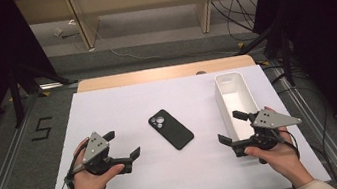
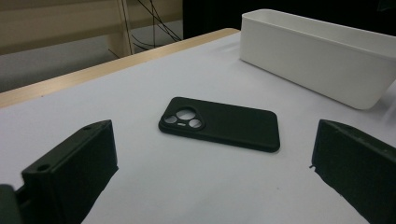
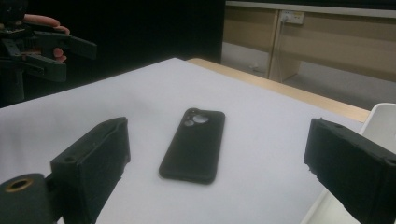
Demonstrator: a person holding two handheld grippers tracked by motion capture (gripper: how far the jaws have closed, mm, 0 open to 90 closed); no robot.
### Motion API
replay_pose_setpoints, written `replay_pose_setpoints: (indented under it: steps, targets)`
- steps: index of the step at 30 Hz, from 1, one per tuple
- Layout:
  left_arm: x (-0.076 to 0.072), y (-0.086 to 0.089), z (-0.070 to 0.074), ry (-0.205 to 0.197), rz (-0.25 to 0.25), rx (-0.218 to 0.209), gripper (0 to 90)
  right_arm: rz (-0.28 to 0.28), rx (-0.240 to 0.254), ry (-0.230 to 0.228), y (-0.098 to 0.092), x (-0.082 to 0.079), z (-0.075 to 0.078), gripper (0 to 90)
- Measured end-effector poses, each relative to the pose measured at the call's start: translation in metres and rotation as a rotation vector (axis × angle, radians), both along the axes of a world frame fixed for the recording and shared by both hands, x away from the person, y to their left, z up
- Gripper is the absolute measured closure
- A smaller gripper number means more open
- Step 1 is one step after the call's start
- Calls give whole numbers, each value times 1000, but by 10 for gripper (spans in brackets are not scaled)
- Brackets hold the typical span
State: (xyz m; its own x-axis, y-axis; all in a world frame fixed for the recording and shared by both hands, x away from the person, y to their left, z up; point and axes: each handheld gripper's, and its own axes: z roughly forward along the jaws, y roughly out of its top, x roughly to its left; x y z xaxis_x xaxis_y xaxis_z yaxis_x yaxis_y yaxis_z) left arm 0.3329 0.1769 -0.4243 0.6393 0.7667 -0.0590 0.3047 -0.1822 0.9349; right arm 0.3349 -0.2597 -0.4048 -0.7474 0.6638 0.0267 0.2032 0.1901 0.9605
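A black phone (image 1: 170, 129) lies flat, back side up with its camera lenses showing, in the middle of the white table sheet (image 1: 123, 106). My left gripper (image 1: 122, 144) rests low at the phone's left, jaws wide open and empty, pointing toward it. At the phone's right my right gripper (image 1: 232, 127) is also open and empty, pointing left. In the left gripper view the phone (image 2: 220, 123) lies ahead between the jaws, apart from them. The right gripper view shows the phone (image 3: 193, 144) a short way ahead, and the left gripper (image 3: 70, 58) far off at upper left.
A long white bin (image 1: 235, 95), seemingly empty, stands at the right of the sheet beside my right gripper; it also appears as the bin (image 2: 322, 56). The table's wooden far edge (image 1: 163, 73) lies behind. Cables and wooden furniture legs are on the floor beyond.
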Motion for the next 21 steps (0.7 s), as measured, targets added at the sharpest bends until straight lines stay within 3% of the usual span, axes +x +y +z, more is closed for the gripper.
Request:
replay_pose_setpoints:
  steps: [21]
  targets:
    - [-1, 0, 1, -4, 2, 0, 0, 0, 0, 1, 1, -1, 0, 92]
